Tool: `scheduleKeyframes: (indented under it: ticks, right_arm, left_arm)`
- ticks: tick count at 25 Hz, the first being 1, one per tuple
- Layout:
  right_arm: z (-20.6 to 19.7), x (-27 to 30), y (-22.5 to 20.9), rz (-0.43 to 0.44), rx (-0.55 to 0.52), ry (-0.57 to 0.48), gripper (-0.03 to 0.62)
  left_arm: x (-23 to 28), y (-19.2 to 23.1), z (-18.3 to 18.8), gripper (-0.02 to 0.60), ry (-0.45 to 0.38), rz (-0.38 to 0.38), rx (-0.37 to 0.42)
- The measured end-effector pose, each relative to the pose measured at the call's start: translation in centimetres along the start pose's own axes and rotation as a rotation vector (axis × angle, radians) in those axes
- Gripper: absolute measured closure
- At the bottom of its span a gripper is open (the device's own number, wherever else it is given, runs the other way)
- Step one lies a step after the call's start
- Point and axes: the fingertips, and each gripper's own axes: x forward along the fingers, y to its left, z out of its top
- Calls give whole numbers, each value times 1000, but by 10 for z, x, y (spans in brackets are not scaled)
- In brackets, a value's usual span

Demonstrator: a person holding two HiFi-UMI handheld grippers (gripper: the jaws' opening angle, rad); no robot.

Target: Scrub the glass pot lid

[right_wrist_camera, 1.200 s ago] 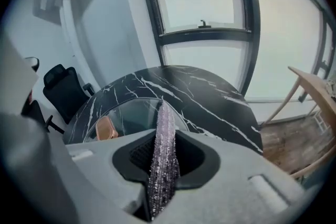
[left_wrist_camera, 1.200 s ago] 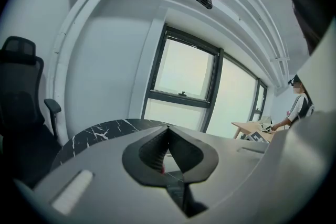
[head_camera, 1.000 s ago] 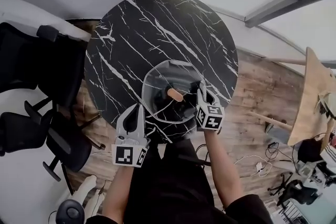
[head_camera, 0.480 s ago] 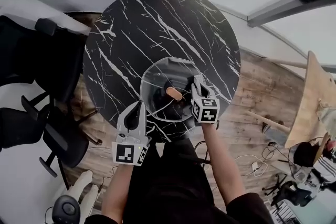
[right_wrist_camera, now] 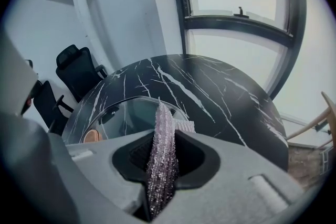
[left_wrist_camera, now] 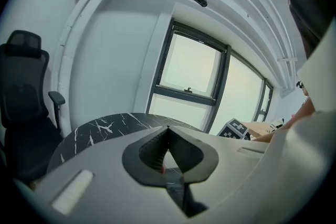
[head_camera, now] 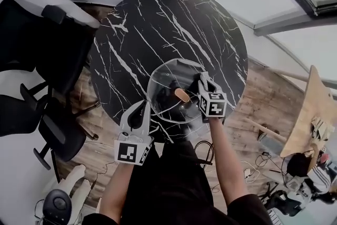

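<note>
1. Black office chairs (head_camera: 42,45) are standing at the far left, close beside a round table (head_camera: 158,23) of black stone with white veins.
2. At the near edge of the table, the left gripper (head_camera: 142,108) is pointing its tip at the near-left rim of the glass pot lid (head_camera: 168,79). In the left gripper view, this gripper (left_wrist_camera: 168,131) is showing its jaws pressed together at the tips, with nothing clearly visible between them. Whether the tip is touching the rim cannot be told.
3. The lid is lying on the near part of the table, between the two grippers, with its brown knob (head_camera: 182,95) sitting near its middle. In the right gripper view, the lid (right_wrist_camera: 131,110) is showing just ahead and to the left of the jaws, and the knob (right_wrist_camera: 93,136) is appearing at its left.
4. The right gripper (head_camera: 202,81) is reaching over the right rim of the lid. In the right gripper view, this gripper (right_wrist_camera: 164,134) is clamping a pale, glittering scrubbing cloth (right_wrist_camera: 161,165), which is standing on edge between the jaws and sticking out past their tips towards the lid.
5. Beyond the table, a dark-framed window (right_wrist_camera: 236,23) is filling the background, and a wooden floor (head_camera: 263,97) is showing to the right of the table.
</note>
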Motion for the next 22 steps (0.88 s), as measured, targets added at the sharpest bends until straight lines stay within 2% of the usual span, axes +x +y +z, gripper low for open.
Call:
scheduleKeyframes:
  ticks: [13, 22]
  right_arm:
    - [26, 24, 39, 92, -134, 49, 516]
    - [40, 40, 79, 177, -265, 86, 516]
  left_arm:
    - [-21, 34, 2, 578, -29, 55, -43]
    - [-34, 51, 5, 578, -43, 93, -64]
